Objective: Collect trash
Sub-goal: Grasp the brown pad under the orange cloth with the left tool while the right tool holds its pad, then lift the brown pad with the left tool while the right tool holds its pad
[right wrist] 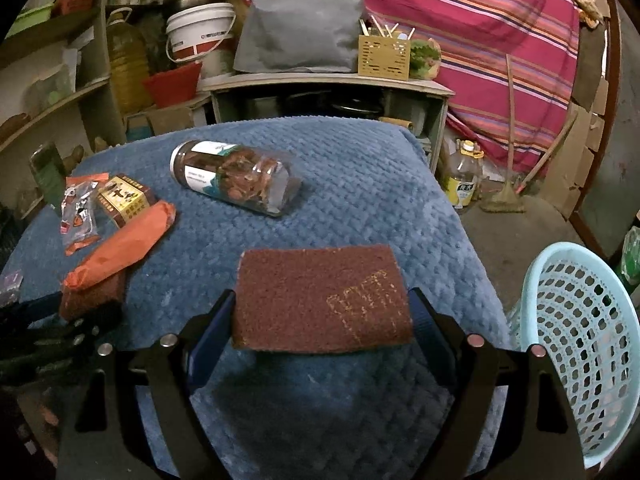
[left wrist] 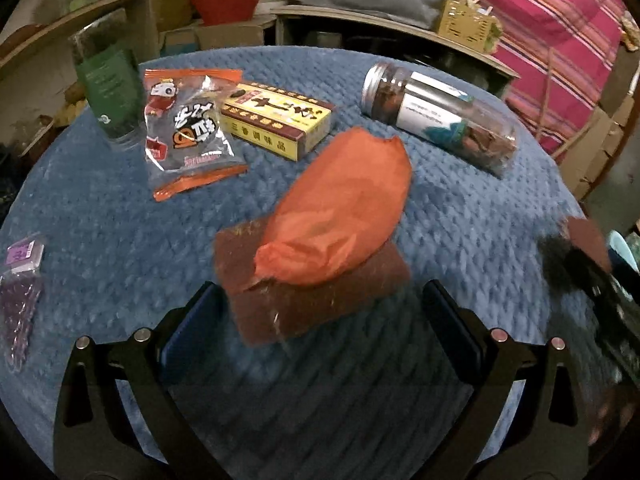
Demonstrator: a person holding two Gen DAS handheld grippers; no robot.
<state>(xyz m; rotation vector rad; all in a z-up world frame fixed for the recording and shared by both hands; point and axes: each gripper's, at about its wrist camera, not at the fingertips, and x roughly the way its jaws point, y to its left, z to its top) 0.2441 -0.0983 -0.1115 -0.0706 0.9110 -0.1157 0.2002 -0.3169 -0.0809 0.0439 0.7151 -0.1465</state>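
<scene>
My right gripper [right wrist: 322, 296] is shut on a dark red scouring pad [right wrist: 320, 280], held flat above the blue quilted table cover [right wrist: 360, 184]. A second dark red scouring pad [left wrist: 320, 304] lies on the cover with an orange wrapper [left wrist: 344, 208] draped over it. My left gripper [left wrist: 320, 288] stands open, its fingertips on either side of this pad's near end without touching it. In the right wrist view the same pad [right wrist: 92, 296] and wrapper [right wrist: 120, 248] sit at the left. A light blue perforated basket [right wrist: 580, 340] stands off the table's right edge.
A clear jar [left wrist: 440, 116] lies on its side at the back. A yellow box [left wrist: 276, 120], a snack bag [left wrist: 188, 128] and a green bottle [left wrist: 108, 92] sit at the back left, a purple packet [left wrist: 20, 280] at the left edge. Shelves and clutter surround the table.
</scene>
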